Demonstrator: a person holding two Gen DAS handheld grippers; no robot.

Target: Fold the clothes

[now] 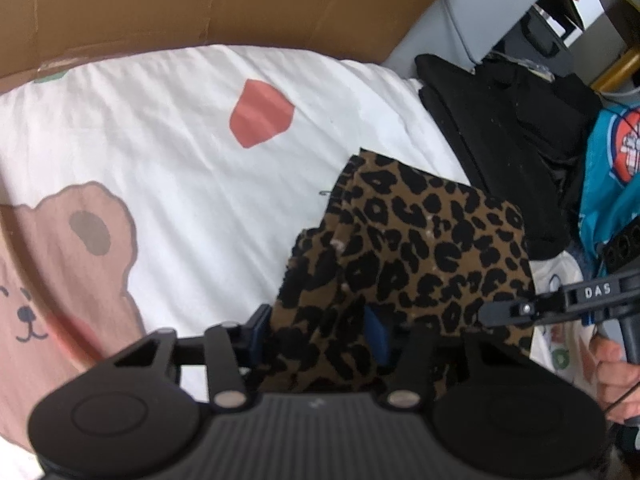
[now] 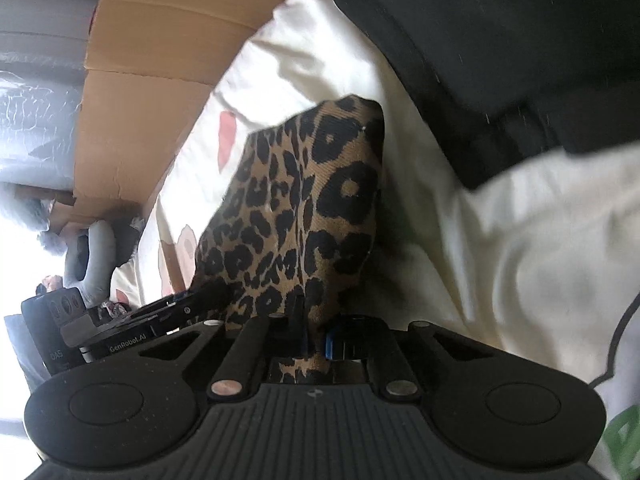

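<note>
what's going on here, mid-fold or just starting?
Mid-handling. A person holds both claws on one leopard-print garment: the left claw and the right claw are each shut on its fabric, lifting it off the white bear-print bedsheet. The right claw also shows in the left view, at the garment's edge. Black clothes and a teal shirt lie piled beside it. Whether any fold is done yet is unclear.

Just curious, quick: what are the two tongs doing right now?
Left tongs: closed on the leopard-print cloth.
Right tongs: closed on the same cloth.
</note>
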